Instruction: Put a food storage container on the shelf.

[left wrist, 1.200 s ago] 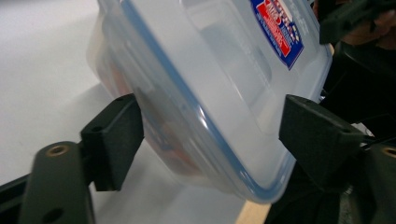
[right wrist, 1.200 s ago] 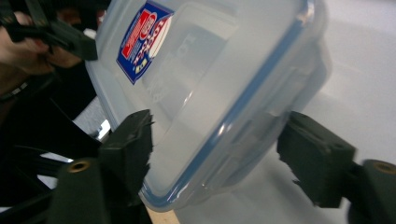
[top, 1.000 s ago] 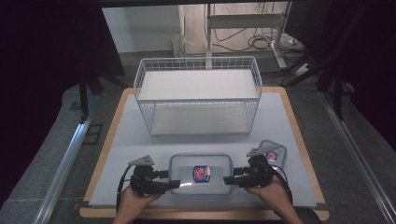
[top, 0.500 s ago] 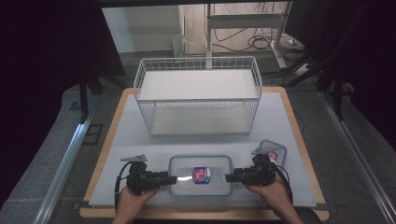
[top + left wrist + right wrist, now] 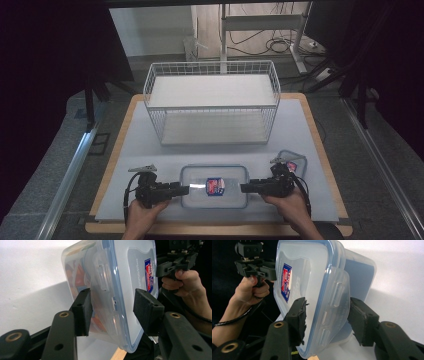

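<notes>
Lidded plastic container point(image 5: 214, 186) lay long axis left–right between left gripper point(image 5: 183, 190) and right gripper point(image 5: 246, 188) — jaws apart, straddling each end's latch, neither clamped.

Container point(image 5: 215, 186) seemingly nearer table edge.

Clear lidded container point(image 5: 214, 186), blue-rimmed, label on lid, flat near table's front edge.

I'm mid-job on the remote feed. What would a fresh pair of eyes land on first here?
The clear lidded box at the near edge of the white mat, with the left gripper and right gripper meeting its two short ends, jaws spread around the latch flaps. Behind it stands a white wire basket, and a smaller lidded box lies by the right hand.
</notes>
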`<control>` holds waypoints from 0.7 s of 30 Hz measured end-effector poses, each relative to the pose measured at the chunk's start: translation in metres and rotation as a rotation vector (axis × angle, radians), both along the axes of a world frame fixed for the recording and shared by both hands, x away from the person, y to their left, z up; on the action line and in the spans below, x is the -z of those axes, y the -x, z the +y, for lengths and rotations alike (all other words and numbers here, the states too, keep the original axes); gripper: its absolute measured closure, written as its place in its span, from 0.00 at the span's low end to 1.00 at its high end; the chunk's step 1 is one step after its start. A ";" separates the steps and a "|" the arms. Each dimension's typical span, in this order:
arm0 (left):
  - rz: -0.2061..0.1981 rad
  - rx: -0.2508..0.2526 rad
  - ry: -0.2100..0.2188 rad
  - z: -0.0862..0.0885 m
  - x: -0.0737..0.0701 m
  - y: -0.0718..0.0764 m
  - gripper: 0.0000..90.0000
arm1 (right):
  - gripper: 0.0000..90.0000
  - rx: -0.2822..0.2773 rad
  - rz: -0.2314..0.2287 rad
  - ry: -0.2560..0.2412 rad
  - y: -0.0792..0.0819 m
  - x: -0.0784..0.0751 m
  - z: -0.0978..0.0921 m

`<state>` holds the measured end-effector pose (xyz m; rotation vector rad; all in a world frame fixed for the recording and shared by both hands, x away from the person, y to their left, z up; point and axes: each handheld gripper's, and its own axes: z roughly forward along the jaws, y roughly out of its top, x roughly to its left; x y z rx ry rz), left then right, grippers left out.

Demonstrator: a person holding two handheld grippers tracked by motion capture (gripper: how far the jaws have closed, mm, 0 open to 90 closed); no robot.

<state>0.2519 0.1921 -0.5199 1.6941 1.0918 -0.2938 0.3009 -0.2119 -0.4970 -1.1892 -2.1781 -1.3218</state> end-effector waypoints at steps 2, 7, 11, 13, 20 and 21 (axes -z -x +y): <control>-0.004 0.004 -0.006 0.000 0.000 0.001 0.56 | 0.46 0.001 0.007 -0.003 -0.001 0.003 0.002; 0.001 0.000 0.004 0.000 0.000 0.001 0.56 | 0.57 0.020 -0.018 -0.006 0.002 -0.003 0.000; 0.008 -0.006 0.004 0.000 -0.001 0.001 0.57 | 0.58 0.033 -0.013 -0.011 0.004 -0.003 -0.001; 0.013 -0.014 0.008 0.000 -0.001 0.000 0.57 | 0.58 0.039 -0.012 -0.016 0.004 -0.003 -0.001; -0.007 -0.038 -0.017 -0.002 -0.007 -0.003 0.59 | 0.59 0.055 -0.076 -0.002 0.005 -0.009 0.001; -0.007 -0.036 -0.016 -0.002 -0.007 -0.004 0.59 | 0.59 0.058 -0.084 0.000 0.005 -0.009 0.002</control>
